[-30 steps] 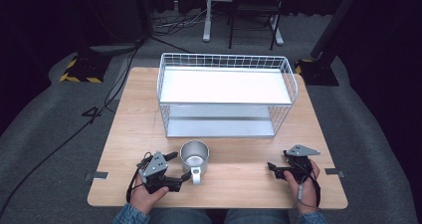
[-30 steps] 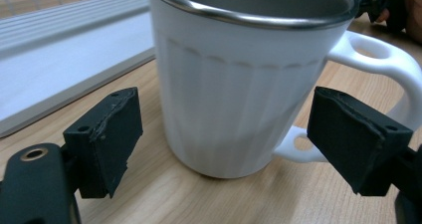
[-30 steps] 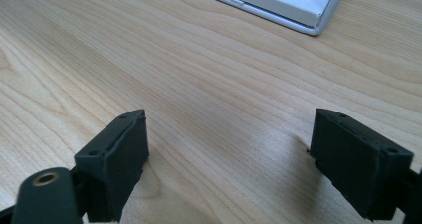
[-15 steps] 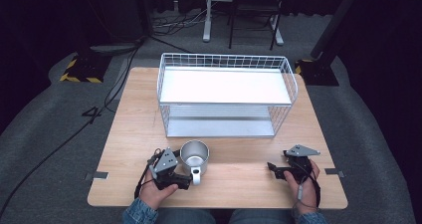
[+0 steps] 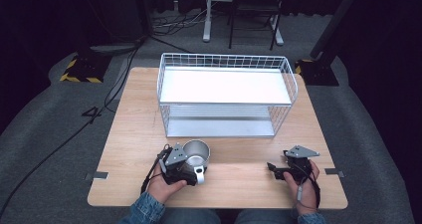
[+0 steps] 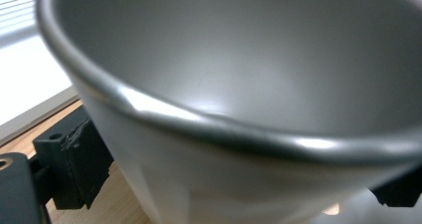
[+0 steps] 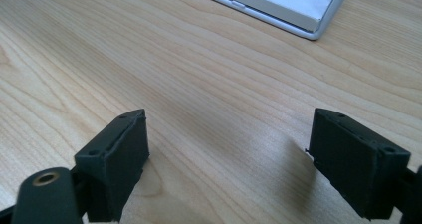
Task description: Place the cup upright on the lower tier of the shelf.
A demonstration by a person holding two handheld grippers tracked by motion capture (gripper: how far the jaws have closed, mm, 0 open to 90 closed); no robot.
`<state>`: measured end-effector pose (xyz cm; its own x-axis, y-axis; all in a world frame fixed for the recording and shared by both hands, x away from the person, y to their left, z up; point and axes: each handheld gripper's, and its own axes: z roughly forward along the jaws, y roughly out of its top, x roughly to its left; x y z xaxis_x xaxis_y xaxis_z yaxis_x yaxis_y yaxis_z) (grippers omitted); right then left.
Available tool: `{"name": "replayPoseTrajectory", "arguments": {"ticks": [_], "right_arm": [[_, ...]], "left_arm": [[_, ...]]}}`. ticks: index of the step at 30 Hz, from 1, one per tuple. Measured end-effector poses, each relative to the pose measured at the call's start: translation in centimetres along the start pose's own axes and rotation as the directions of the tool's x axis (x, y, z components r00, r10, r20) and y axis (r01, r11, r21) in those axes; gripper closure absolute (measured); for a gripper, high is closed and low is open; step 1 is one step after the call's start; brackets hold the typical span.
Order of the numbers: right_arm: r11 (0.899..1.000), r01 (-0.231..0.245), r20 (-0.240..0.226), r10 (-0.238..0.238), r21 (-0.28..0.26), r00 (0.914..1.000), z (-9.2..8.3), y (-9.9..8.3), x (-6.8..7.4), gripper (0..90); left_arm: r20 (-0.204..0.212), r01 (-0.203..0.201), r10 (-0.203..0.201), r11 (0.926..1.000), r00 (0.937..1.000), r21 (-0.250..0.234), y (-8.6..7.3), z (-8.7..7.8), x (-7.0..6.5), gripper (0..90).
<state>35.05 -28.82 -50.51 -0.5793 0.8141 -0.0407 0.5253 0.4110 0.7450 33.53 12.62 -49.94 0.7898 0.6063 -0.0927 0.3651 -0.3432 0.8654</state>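
A steel cup (image 5: 197, 151) with a handle stands upright on the wooden table (image 5: 239, 184), near the front left. In the high view my left gripper (image 5: 191, 168) sits right against its near side. The cup's rim and wall (image 6: 239, 134) loom in the left gripper view, set between the jaws of my left gripper (image 6: 236, 179). Those jaws have just been opening, and a sliver of wood shows between the left pad (image 6: 79, 159) and the cup wall. My right gripper (image 5: 273, 168) rests on the table at the front right. Its jaws are wide apart in the right gripper view, so my right gripper (image 7: 229, 154) is open over bare wood.
A white wire basket rack (image 5: 226, 59) with two shelves stands across the back half of the table. A corner of its lower shelf (image 7: 298, 10) lies ahead of my right gripper. Cables and chair legs are on the floor beyond.
My left gripper slid right, up to the cup, and its jaws opened around the cup. The right gripper stayed put.
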Motion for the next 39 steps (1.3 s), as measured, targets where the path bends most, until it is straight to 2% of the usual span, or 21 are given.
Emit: {"name": "replayPoseTrajectory", "arguments": {"ticks": [12,16,24,32,39], "right_arm": [[1.000,0.004,0.002,-0.004,-0.003,1.0000,-0.3,-0.3,0.2,15.9],[1.000,0.004,0.002,-0.004,-0.002,1.0000,-0.3,-0.3,0.2,15.9],[1.000,0.007,0.006,-0.007,-0.002,1.0000,-0.3,-0.3,0.2,15.9],[1.000,0.008,0.007,-0.008,-0.002,0.9999,-0.3,-0.3,0.2,15.9],[1.000,0.013,0.005,-0.013,-0.002,0.9999,-0.3,-0.3,0.2,15.9]], "left_arm": [[0.008,-0.004,0.004,0.9999,1.0000,0.015,0.2,0.2,0.2,6.6],[-0.007,-0.017,0.017,0.9997,0.9998,0.016,0.2,0.2,0.0,7.1],[-0.003,0.013,-0.013,0.9998,0.9999,0.012,0.7,0.5,0.1,7.6],[-0.027,0.015,-0.015,0.9999,0.9995,-0.002,2.3,1.7,0.1,7.6],[-0.051,-0.022,0.021,0.9995,0.9985,-0.021,4.4,2.9,0.5,7.7]]}}
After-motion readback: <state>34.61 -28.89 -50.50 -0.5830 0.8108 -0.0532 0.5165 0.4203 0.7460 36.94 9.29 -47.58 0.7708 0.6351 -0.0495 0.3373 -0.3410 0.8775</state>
